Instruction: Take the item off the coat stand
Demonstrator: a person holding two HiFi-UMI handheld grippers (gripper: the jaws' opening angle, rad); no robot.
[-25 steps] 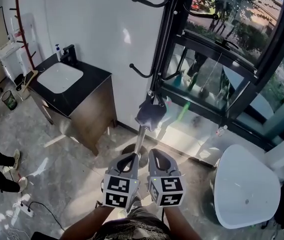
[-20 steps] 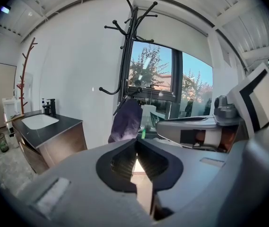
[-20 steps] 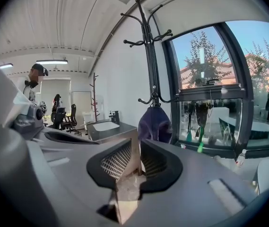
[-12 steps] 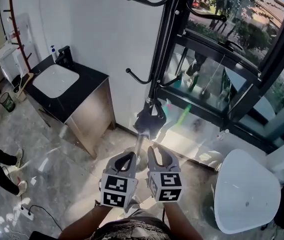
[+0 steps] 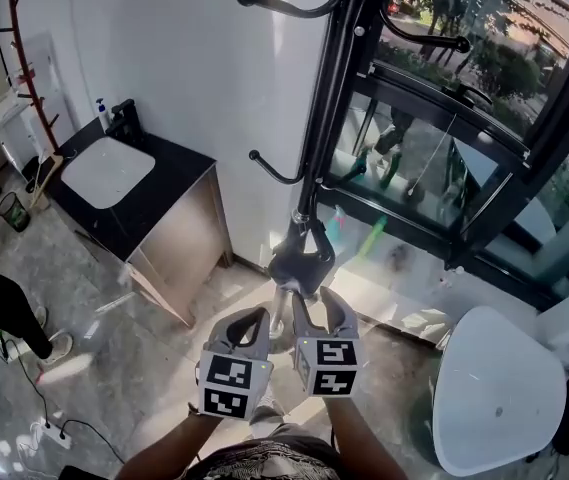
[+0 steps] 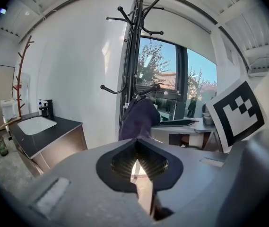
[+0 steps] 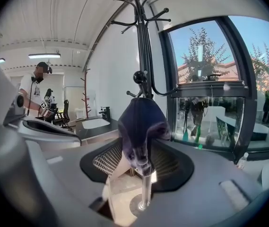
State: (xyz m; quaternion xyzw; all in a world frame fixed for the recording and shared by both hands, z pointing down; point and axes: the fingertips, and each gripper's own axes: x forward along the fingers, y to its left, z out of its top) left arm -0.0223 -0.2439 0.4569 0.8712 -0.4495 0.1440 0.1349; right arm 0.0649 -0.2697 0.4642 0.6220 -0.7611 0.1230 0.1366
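A dark purple cloth item hangs from a low hook of the black coat stand, above its silver lower pole. My two grippers are side by side just below it. The left gripper is shut with nothing in it, and the item hangs ahead of its tips. My right gripper is opening. The item hangs in front of and between its spread pads, and neither pad presses on it. The stand's pole rises behind the item.
A black counter with a white sink stands to the left against the wall. A white round table is at the lower right, and a large black-framed window at the right. A person's legs show at the far left, near a red coat stand.
Both grippers have come up closer under the hanging item, and the head view has swung a little. The item still hangs on its hook.
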